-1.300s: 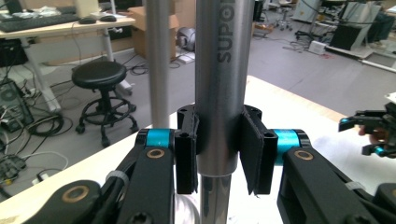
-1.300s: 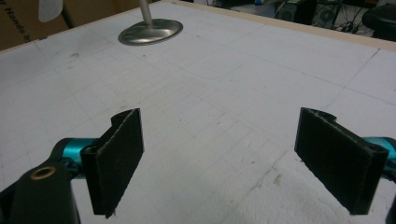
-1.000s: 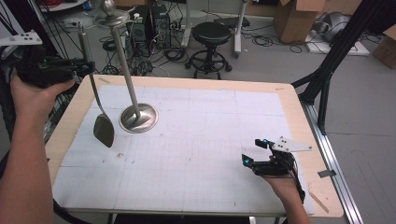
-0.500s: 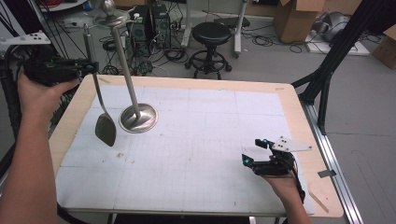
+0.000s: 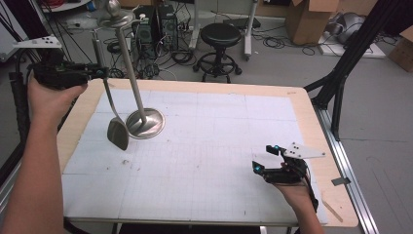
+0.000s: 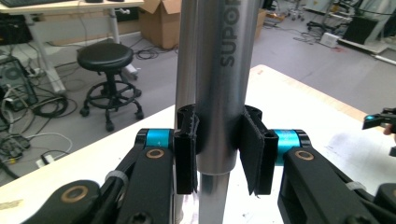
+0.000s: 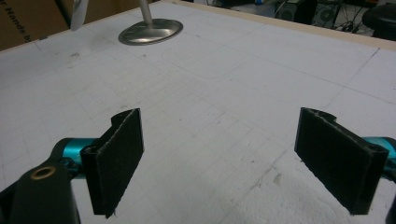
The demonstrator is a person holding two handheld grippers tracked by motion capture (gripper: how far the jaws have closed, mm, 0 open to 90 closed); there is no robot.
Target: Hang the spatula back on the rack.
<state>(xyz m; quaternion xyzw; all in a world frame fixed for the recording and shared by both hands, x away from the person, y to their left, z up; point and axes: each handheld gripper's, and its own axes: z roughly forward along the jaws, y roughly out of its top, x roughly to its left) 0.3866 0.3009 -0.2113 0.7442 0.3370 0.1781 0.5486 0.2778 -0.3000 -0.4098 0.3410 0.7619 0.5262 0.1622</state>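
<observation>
Black stool (image 5: 220, 36), cardboard boxes (image 5: 309, 19), floor cables.

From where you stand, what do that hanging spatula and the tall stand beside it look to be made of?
Spatula: apparently brushed steel, dull grey sheen, its handle clamped in the left gripper. Stand: polished metal, probably stainless, with a mirror-bright round base and pole.

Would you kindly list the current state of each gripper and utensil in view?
Left gripper: shut on the spatula handle, held up.
Spatula: hanging blade-down beside the stand.
Stand: upright on the table.
Right gripper: open, empty, low over the table.
</observation>
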